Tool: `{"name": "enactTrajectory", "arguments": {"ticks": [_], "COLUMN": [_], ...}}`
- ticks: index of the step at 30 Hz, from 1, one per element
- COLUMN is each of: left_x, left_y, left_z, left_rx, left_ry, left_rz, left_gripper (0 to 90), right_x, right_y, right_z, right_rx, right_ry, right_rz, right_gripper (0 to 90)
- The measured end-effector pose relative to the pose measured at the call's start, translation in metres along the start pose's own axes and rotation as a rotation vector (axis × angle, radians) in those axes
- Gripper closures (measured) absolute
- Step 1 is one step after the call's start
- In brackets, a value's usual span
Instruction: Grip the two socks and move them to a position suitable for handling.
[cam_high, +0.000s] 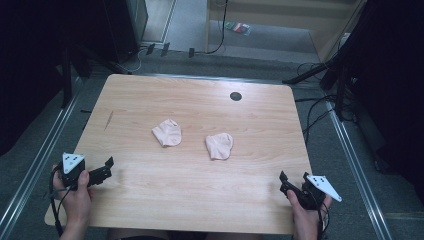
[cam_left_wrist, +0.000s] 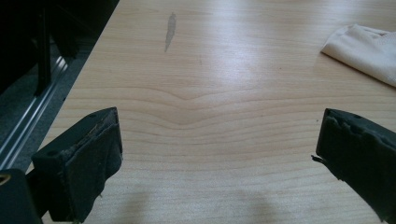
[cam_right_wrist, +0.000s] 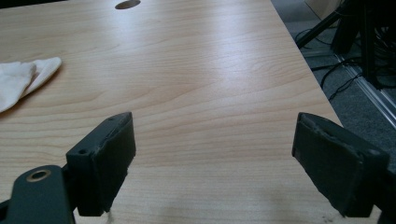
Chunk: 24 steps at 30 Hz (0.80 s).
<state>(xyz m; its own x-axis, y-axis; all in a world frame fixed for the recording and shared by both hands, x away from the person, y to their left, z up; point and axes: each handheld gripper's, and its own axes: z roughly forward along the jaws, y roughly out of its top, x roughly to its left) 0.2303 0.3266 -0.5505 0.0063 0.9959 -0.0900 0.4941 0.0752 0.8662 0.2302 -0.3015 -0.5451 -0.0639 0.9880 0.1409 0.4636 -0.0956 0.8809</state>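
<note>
resting near the table (cam_high: 200, 200) edge, left claw (cam_high: 102, 170) and right claw (cam_high: 292, 185) both gape, gripping nothing. two socks (cam_high: 167, 132) (cam_high: 219, 145) lie untouched ahead, between the claws, well apart from either; all handling remains.

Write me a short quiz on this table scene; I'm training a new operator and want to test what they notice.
1. How many pale socks lie on the table?
2. True or false: the left gripper holds a sock.
3. Which sock is nearer the right gripper: A, the left sock, or B, the right sock?

Key: 1. Two. 2. False; its jaws stand open over bare wood. 3. B.
</note>
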Motion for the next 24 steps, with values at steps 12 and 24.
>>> {"name": "enactTrajectory", "arguments": {"ticks": [12,24], "left_x": [0.0,0.0], "left_y": [0.0,0.001], "left_z": [0.0,0.002], "left_rx": [0.005,0.022], "left_ry": [0.003,-0.021], "left_rz": [0.0,-0.006], "left_gripper": [0.5,0.5], "right_x": [0.01,0.053], "right_y": [0.007,0.027], "right_z": [-0.006,-0.007], "right_rx": [-0.035,-0.01], "right_ry": [0.034,0.028], "right_rz": [-0.01,-0.134], "right_gripper": [13.6,17.5]}}
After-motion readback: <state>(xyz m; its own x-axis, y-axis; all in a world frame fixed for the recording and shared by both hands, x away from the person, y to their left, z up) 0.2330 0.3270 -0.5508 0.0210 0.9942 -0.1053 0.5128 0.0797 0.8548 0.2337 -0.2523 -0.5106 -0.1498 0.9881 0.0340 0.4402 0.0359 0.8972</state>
